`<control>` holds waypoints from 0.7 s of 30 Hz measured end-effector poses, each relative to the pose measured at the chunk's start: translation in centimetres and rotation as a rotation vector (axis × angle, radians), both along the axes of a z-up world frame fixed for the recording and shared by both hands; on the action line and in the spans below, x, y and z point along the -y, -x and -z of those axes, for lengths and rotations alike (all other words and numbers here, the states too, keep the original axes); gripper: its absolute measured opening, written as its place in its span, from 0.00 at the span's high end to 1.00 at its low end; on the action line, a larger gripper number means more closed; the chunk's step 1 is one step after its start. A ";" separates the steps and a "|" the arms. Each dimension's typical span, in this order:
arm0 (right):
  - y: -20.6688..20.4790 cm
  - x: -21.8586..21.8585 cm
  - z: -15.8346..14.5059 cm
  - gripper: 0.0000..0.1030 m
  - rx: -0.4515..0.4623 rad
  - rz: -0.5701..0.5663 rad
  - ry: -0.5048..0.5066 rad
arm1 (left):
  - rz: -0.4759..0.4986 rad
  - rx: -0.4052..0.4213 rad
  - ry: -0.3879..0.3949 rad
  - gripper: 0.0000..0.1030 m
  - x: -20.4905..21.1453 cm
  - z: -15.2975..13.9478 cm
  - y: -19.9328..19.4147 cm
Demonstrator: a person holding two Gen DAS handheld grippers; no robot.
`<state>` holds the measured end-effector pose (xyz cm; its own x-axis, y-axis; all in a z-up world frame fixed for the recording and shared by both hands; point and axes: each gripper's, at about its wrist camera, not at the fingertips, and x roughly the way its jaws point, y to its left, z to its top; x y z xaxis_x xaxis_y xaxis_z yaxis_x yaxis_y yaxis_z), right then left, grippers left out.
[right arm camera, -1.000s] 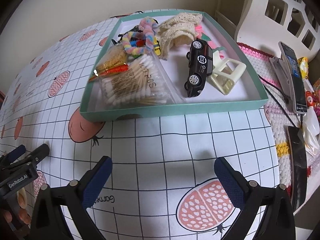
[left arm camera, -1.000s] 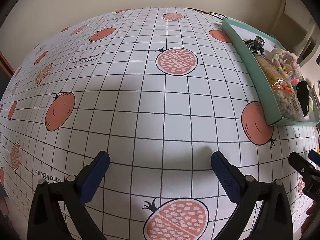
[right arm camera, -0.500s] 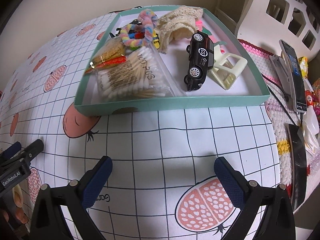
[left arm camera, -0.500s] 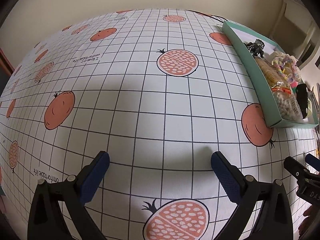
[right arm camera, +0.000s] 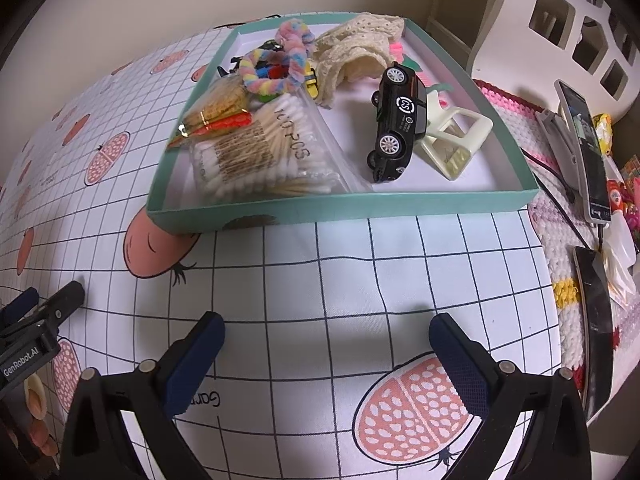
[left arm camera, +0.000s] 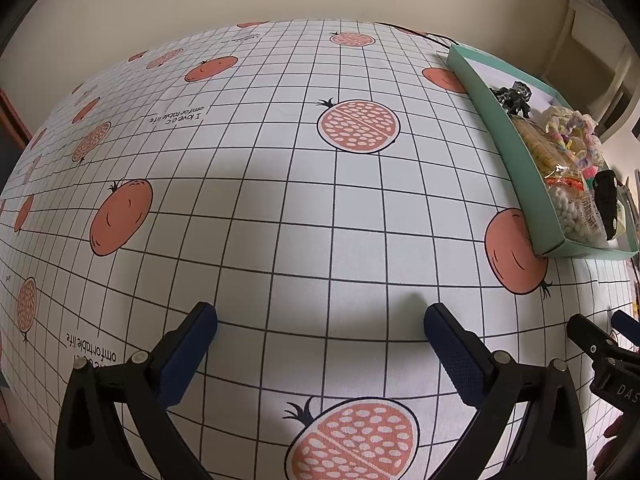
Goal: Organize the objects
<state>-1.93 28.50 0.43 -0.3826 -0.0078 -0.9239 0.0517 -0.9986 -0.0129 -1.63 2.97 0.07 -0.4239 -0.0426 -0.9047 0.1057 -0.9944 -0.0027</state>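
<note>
Above the checked tablecloth, the right gripper is drawing nearer to the teal tray than a second ago — jaws wide open and empty, like the left gripper — while the toy car, cotton swabs and other objects are all lying inside.

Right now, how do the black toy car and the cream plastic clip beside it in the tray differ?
The black toy car is dark, solid and wheeled with a round white logo on its side; the cream clip is pale and an open frame you can see through. The car looks longer and bulkier than the clip. The car lies tipped against the clip, while the clip rests on the tray floor. Both sit in the teal tray, touching each other.
</note>
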 end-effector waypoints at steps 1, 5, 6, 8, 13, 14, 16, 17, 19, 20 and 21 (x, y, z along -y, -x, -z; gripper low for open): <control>0.0 0.1 0.0 0.00 -0.003 0.002 0.000 | -0.001 0.000 -0.001 0.00 0.0 0.0 0.0; 0.0 0.3 0.0 0.00 -0.009 0.009 0.000 | -0.003 -0.002 -0.001 0.00 0.1 0.0 0.0; 0.0 0.4 0.0 0.00 -0.010 0.010 0.000 | -0.004 -0.002 -0.001 0.00 0.1 0.0 0.0; 0.0 0.5 -0.1 0.00 -0.011 0.011 0.000 | -0.006 -0.003 -0.002 0.00 0.0 0.0 -0.1; -0.1 1.2 -0.2 0.00 -0.015 0.013 -0.001 | -0.019 -0.007 -0.002 0.00 -0.1 -0.1 -0.3; -0.1 1.3 -0.3 0.00 -0.015 0.014 -0.001 | -0.023 -0.008 -0.002 0.00 -0.1 -0.1 -0.4; 0.0 1.0 -0.2 0.00 -0.015 0.012 0.000 | -0.030 -0.010 -0.002 0.00 -0.1 -0.1 -0.5; -0.1 1.0 -0.2 0.00 -0.016 0.012 0.000 | -0.033 -0.011 -0.002 0.00 -0.2 -0.1 -0.5; -0.9 0.2 -0.1 0.00 -0.016 0.012 0.000 | -0.035 -0.011 -0.002 0.00 -0.1 -0.1 -0.5; -1.0 0.3 -0.1 0.00 -0.016 0.013 0.000 | -0.034 -0.011 -0.002 0.00 -0.1 -0.1 -0.5; -0.9 0.3 -0.1 0.00 -0.016 0.013 0.000 | -0.034 -0.011 -0.002 0.00 -0.2 -0.1 -0.5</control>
